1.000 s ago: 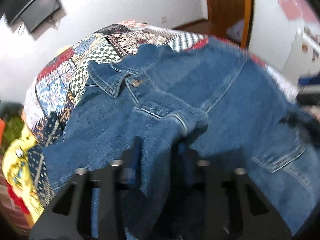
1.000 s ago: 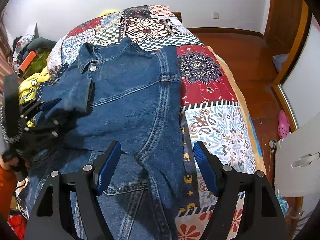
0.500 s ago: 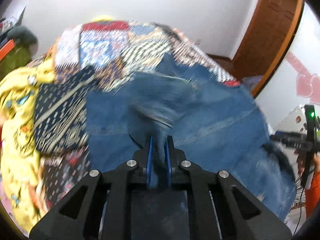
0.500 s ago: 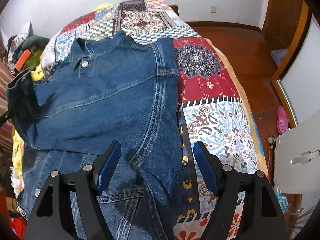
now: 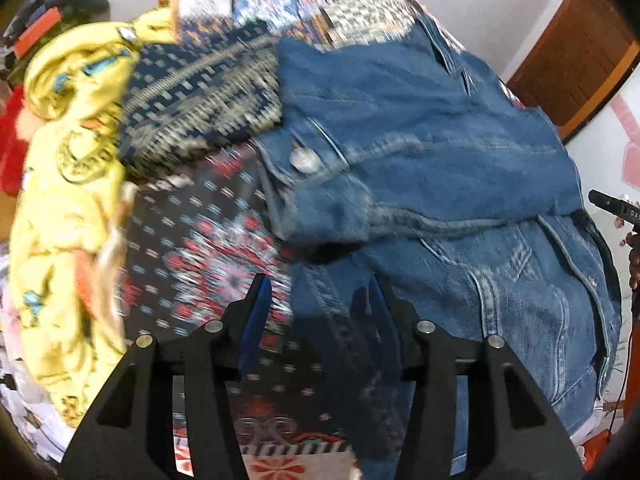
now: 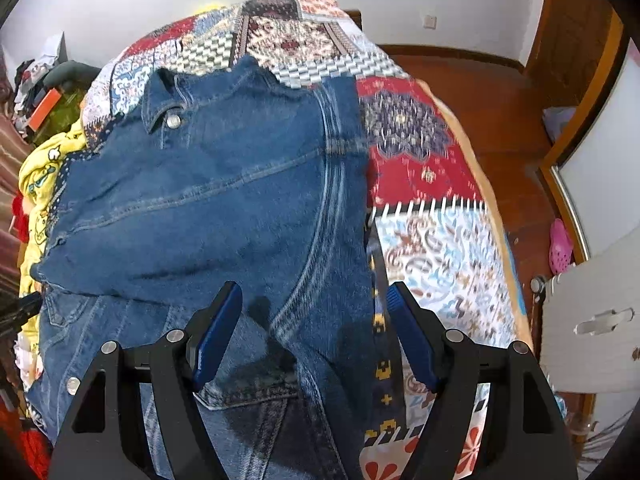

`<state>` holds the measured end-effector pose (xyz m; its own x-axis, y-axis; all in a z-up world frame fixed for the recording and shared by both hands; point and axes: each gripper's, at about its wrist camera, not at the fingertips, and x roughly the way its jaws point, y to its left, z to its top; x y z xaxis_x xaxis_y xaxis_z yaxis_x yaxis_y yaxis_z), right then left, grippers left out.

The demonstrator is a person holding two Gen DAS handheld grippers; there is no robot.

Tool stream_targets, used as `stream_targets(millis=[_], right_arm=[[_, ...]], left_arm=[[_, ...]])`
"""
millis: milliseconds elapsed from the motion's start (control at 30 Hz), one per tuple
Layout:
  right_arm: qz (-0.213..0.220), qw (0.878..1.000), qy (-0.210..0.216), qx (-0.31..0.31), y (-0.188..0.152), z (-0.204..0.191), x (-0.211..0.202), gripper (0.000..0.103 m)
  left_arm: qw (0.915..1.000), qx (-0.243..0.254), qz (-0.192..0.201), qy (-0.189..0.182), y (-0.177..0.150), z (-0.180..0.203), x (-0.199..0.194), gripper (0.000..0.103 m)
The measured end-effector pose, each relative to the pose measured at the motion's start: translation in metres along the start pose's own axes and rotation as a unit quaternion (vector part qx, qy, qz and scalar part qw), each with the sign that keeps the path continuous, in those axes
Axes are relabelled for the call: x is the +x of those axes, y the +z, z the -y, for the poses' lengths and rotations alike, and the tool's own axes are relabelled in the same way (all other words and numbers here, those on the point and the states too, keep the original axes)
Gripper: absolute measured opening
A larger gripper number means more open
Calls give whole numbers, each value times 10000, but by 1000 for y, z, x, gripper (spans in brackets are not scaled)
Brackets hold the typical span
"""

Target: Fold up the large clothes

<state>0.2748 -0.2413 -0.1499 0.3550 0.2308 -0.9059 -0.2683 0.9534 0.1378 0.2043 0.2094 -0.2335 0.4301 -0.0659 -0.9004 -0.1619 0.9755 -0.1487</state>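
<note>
Half a second back our left gripper (image 5: 318, 300) was pinched shut on a fold of the denim jacket (image 6: 208, 200); now its jaws are opening, nothing pressed between the blue pads, only the jacket's near edge lying under the gap. The sleeve it carried now lies folded across the jacket body, cuff and metal button (image 5: 302, 159) at the jacket's left edge. Right gripper (image 6: 314, 328) unchanged: jaws wide apart, hovering over the jacket's lower right part, clamped on nothing. Jacket lies flat on the patchwork quilt (image 6: 432, 236), collar at the far end, its right side seam running beside a bare strip of quilt. That strip gives us free room on the right, out to the bed edge, with wooden floor (image 6: 492, 112) beyond. Left side is tight: yellow printed fabric (image 5: 60, 216) and a dark patterned cloth (image 5: 200, 100) sit right against the jacket. Left view is motion-blurred, so stitching and hem detail are hard to read. Jacket's near hem is cut off behind both gripper bodies. At the right rim of the left view, part of a hand (image 5: 634, 256) and a black device, too cropped to identify.
</note>
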Motion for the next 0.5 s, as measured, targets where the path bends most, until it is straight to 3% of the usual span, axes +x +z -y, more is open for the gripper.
stream_targets(millis=[167, 267, 500], right_arm=[[357, 9994, 14, -10, 21, -1, -14, 72], [530, 9986, 55, 29, 36, -1, -16, 72], [608, 9981, 30, 118, 74, 3, 9, 75]], left_arm=[[9982, -87, 585, 116, 36, -17, -31, 62], [9971, -111, 746, 101, 67, -25, -32, 65], [9976, -460, 488, -190, 129, -36, 29, 65]])
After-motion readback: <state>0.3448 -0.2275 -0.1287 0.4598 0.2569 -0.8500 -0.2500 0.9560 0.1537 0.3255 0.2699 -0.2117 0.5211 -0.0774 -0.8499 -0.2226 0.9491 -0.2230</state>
